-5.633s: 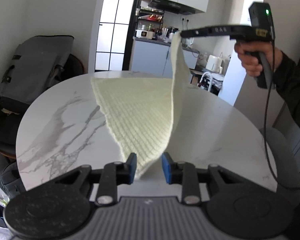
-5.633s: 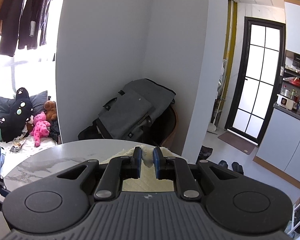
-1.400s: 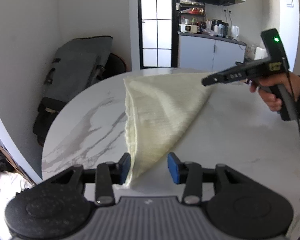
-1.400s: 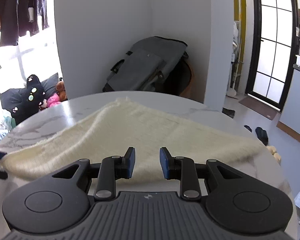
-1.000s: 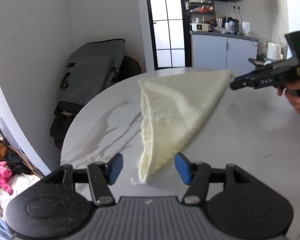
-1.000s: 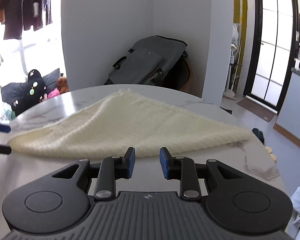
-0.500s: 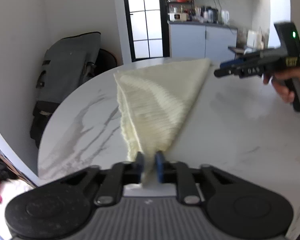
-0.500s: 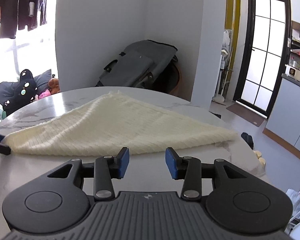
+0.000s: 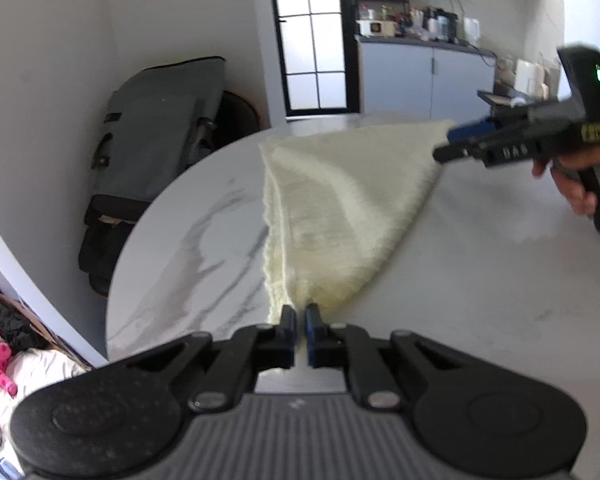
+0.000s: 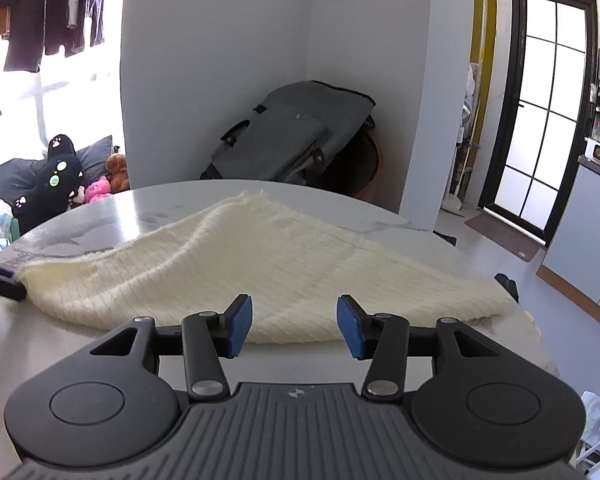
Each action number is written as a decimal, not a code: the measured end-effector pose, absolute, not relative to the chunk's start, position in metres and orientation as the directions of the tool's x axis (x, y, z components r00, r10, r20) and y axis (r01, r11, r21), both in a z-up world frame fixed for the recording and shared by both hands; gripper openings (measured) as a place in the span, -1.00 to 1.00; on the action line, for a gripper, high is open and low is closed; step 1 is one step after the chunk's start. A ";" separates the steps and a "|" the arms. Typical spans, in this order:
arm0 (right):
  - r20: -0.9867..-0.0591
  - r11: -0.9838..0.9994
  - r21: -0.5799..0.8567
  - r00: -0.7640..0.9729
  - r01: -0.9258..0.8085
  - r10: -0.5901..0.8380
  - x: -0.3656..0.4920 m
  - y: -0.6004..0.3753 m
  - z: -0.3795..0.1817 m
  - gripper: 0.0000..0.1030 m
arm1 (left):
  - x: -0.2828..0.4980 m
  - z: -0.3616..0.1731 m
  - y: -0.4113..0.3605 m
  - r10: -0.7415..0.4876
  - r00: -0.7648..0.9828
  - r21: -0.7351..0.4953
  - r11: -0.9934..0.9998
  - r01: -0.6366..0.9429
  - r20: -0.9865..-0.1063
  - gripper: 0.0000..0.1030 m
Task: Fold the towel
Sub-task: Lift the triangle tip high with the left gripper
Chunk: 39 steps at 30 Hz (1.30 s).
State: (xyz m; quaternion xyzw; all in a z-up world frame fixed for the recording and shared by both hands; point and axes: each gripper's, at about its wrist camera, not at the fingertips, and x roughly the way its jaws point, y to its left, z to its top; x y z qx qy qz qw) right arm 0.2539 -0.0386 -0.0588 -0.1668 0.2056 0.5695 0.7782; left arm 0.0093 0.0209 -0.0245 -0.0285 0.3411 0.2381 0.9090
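A cream knitted towel (image 9: pixel 340 208) lies folded into a triangle on the round white marble table (image 9: pixel 480 280); it also shows in the right wrist view (image 10: pixel 260 264). My left gripper (image 9: pixel 299 322) is shut on the towel's near corner at the table's near side. My right gripper (image 10: pixel 294 324) is open and empty, just short of the towel's long folded edge. From the left wrist view the right gripper (image 9: pixel 456 144) hovers by the towel's far right corner. The left gripper's tip (image 10: pixel 0 280) shows at the far left of the right wrist view.
A grey bag (image 9: pixel 152 136) leans on a chair beyond the table's left edge, also seen in the right wrist view (image 10: pixel 296 140). Kitchen cabinets (image 9: pixel 424 80) and a glass door (image 10: pixel 548 108) stand behind. Plush toys (image 10: pixel 60 176) lie on the floor.
My left gripper has closed on the towel's near corner after standing open around it. My right gripper let go of its corner, drew back and opened wider.
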 end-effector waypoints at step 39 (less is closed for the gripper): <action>-0.525 0.234 0.018 0.190 -0.972 0.830 0.247 -0.012 -0.064 0.01 | 0.022 0.050 0.051 0.426 0.705 0.105 0.887 -0.451 -0.567 -0.90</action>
